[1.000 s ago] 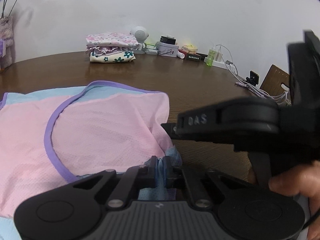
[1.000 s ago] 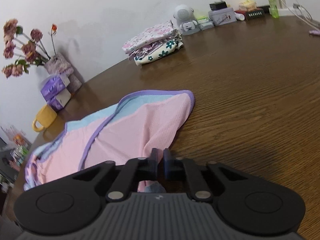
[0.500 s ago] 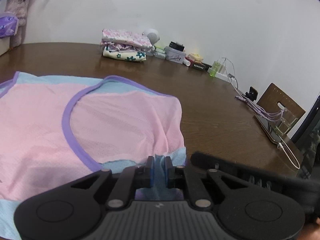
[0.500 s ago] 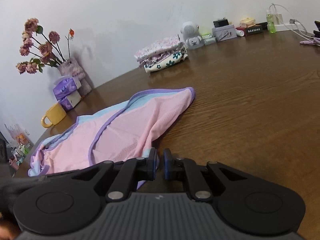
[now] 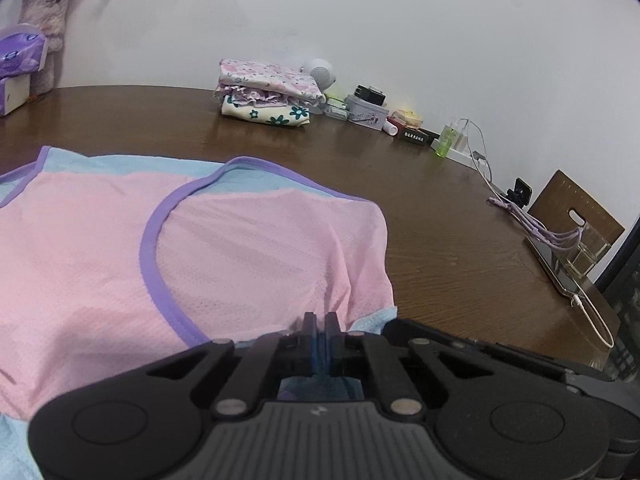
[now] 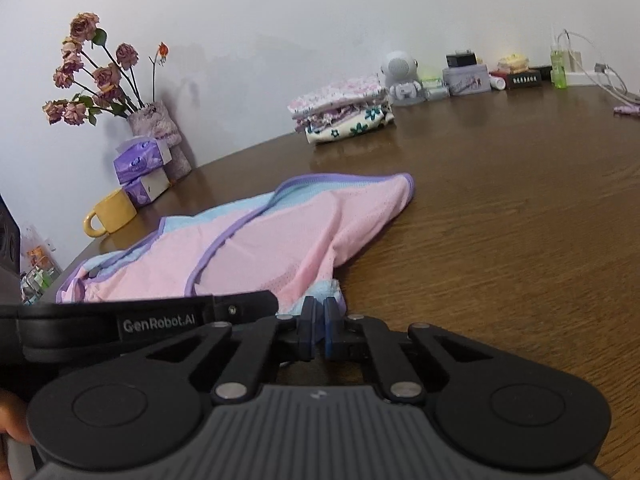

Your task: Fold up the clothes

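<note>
Lying ahead on the table (image 6: 520, 240), pink garment (image 5: 240, 252), hem clamped in left tongs (image 5: 320, 328) and right tongs (image 6: 319, 312)

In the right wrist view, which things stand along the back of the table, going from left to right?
Vase of dried roses → purple tissue packs → folded clothes stack → white robot-shaped speaker → grey tin → green bottle.

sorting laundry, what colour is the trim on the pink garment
Purple trim on the pink garment; left wrist view.
</note>
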The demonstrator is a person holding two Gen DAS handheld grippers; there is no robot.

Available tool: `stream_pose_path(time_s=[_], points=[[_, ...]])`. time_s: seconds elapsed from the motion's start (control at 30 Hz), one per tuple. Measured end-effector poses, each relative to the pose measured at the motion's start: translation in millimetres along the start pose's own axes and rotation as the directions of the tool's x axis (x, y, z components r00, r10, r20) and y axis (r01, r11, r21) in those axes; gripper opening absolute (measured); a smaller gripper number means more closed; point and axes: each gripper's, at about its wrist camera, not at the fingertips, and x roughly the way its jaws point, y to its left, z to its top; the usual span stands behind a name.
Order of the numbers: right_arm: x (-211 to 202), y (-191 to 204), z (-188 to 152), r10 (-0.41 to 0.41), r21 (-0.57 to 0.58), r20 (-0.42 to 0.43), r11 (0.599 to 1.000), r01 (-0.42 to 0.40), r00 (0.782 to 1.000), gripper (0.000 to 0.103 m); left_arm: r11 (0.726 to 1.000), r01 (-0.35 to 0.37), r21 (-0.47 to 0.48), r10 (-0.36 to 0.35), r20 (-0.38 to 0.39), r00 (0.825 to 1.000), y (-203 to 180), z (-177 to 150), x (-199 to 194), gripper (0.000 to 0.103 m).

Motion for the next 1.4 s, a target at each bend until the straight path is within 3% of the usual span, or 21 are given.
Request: stream_pose_path(time_s=[0.4, 0.47, 0.53, 0.6, 0.67, 0.73, 0.93, 0.97, 1.1, 1.17, 1.4], points=[[6, 22, 3, 0.012, -0.057, 0.011, 0.998, -0.011, 1.000, 0.003, 0.999, -0.032, -0.038, 0.033, 0.011, 0.999, 24, 5, -12, 0.004], [7, 23, 2, 0.013, -0.052, 0.000, 0.999, -0.013, 1.000, 0.005, 0.998, -0.032, -0.048, 0.032, 0.008, 0.999, 26, 4, -13, 0.011], [6, 23, 0, 0.014, -0.045, 0.001, 0.999, -0.014, 1.000, 0.008, 0.999, -0.022, -0.049, 0.023, 0.015, 1.000, 27, 3, -16, 0.038], [2, 23, -1, 0.013, -0.040, 0.008, 0.999, -0.012, 1.000, 0.020, 0.999, -0.029, -0.044, 0.031, 0.034, 0.999, 29, 2, -19, 0.044], [-3, 22, -3, -0.008, -0.041, 0.023, 0.999, 0.009, 1.000, 0.040, 0.999, -0.042, -0.029, 0.044, 0.041, 0.998, 31, 0, -23, 0.054], [-6, 21, -5, -0.019, -0.049, 0.026, 0.999, 0.020, 0.999, 0.047, 0.998, -0.055, -0.017, 0.056, 0.046, 0.997, 34, -1, -26, 0.065], [-5, 18, -12, -0.021, -0.060, 0.009, 0.998, 0.021, 1.000, 0.069, 0.997, -0.076, 0.018, 0.074, 0.078, 0.994, 43, -6, -46, 0.081], [-6, 19, -13, -0.013, -0.062, 0.012, 0.998, 0.013, 1.000, 0.077, 0.997, -0.078, 0.024, 0.076, 0.085, 0.994, 43, -7, -51, 0.083], [-11, 23, -14, 0.037, -0.068, 0.016, 0.997, -0.036, 0.999, 0.089, 0.998, -0.056, 0.038, 0.052, 0.116, 0.992, 45, -8, -70, 0.087], [-13, 26, -14, 0.043, -0.074, 0.023, 0.996, -0.041, 0.999, 0.100, 0.999, -0.038, 0.030, 0.034, 0.132, 0.991, 46, -6, -78, 0.088], [-9, 26, -12, 0.026, -0.053, 0.027, 0.998, -0.025, 0.999, 0.100, 0.993, -0.116, 0.025, 0.110, 0.155, 0.982, 65, -5, -96, 0.090]])
